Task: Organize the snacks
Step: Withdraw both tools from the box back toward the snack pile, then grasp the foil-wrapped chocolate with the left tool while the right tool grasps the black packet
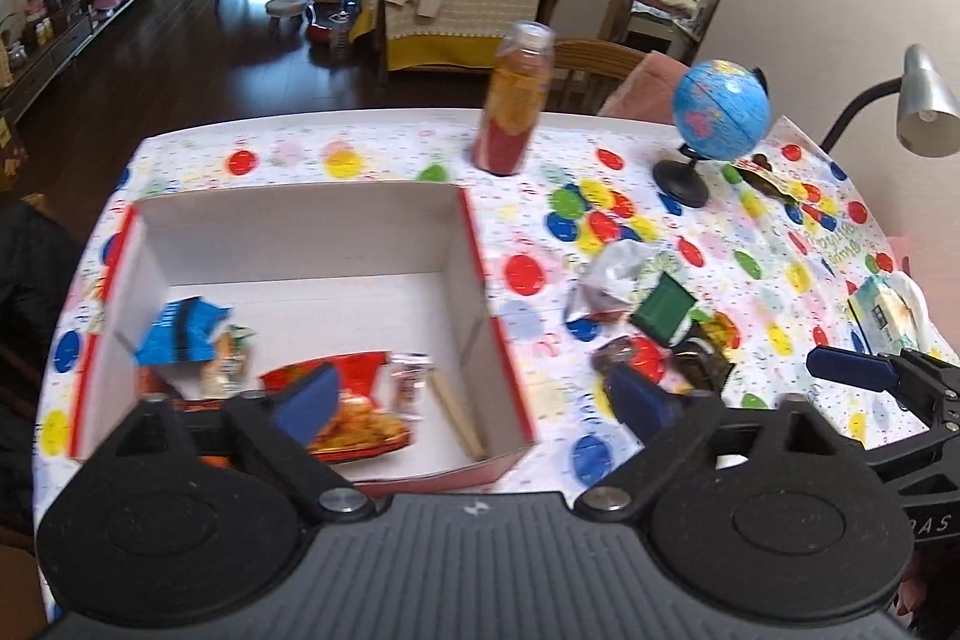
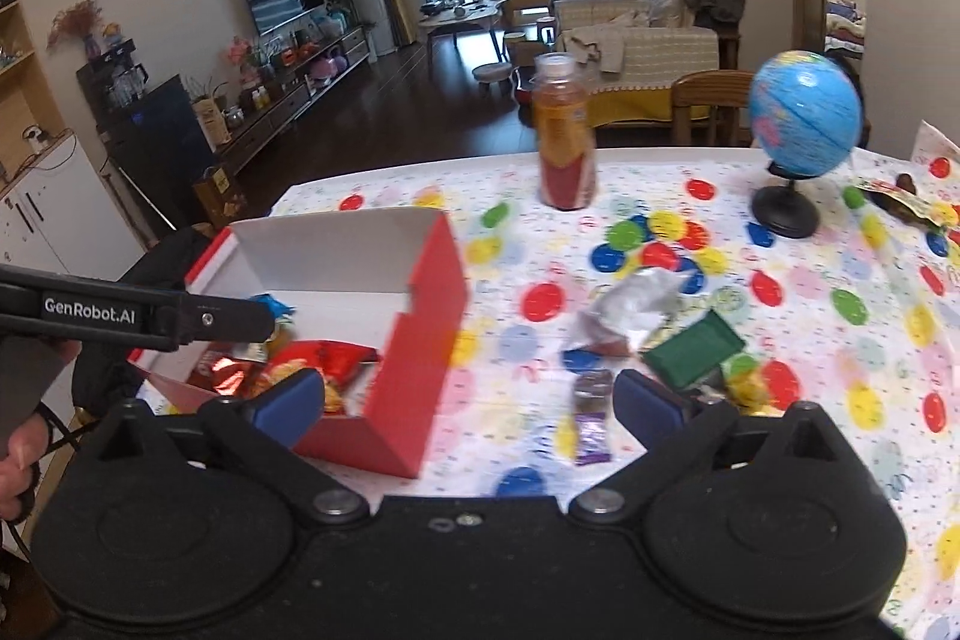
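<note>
- Hovering over the near edge of the surface (image 1: 372, 142), both claws spread wide, nothing between the pads.
- Left claw (image 1: 474, 400): jaws fully apart, above the near right part of the box (image 1: 300, 232); blue fingertips (image 1: 312, 400) clear of everything.
- Right claw (image 2: 468, 406): jaws fully apart, straddling the box's red corner and loose snacks; empty.
- Box is open-topped, white inside, red outside, on the left part of the surface.
- Inside the box: blue packet (image 1: 177, 334) at left, red chip bag (image 1: 354, 412) near the front, small white sachet (image 1: 411, 382) just beside it, pale stick (image 1: 459, 418) along the right wall.
- Loose on the surface right of the box: crumpled silver wrapper (image 2: 630, 304), green packet (image 2: 696, 346), purple-ended bar (image 2: 591, 418), yellow candy (image 2: 747, 388) near the green packet.
- Bottle (image 2: 564, 142) upright behind the box, orange-and-red label.
- Globe (image 2: 804, 118) on a black stand at far right; another dark wrapper (image 2: 906, 205) beside it.
- Desk lamp (image 1: 924, 106) and a tissue pack (image 1: 888, 316) at the right edge in the left wrist view.
- Hand (image 2: 18, 460) on the left claw's handle shows at the right wrist view's left edge.
</note>
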`<state>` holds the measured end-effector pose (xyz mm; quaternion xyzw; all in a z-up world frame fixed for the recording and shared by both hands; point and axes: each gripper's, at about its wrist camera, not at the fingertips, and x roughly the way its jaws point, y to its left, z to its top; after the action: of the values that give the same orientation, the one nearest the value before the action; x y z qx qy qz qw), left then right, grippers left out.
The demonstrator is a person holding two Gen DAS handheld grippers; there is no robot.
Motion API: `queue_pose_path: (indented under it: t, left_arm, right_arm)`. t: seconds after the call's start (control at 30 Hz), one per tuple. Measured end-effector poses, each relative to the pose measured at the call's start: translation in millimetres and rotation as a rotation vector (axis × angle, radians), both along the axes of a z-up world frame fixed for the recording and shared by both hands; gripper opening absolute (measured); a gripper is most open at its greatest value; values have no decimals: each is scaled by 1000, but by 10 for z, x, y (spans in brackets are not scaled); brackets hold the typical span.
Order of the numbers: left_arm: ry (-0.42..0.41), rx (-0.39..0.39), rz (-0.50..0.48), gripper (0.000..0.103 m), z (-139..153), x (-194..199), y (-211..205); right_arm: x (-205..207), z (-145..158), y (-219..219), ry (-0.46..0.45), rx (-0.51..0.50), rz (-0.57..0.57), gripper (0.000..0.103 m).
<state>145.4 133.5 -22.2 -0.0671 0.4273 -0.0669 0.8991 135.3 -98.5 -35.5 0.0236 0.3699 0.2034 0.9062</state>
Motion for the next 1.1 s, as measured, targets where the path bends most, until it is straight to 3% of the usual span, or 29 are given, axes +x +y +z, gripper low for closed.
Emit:
queue_pose_path:
  t: [0.17,0.67,1.1]
  left_arm:
    - [16,5,-11,103,-111,98,-385]
    - [48,81,-2,103,-544,413,-1365]
    - [141,121,34,102,-992,867,-1703]
  right_arm:
    - [8,-82,-381,-19,-35,-27,103]
    - [382,-502,-1313,63,-124,-52,99]
    - [783,-864,-1544,120,-141,5,78]
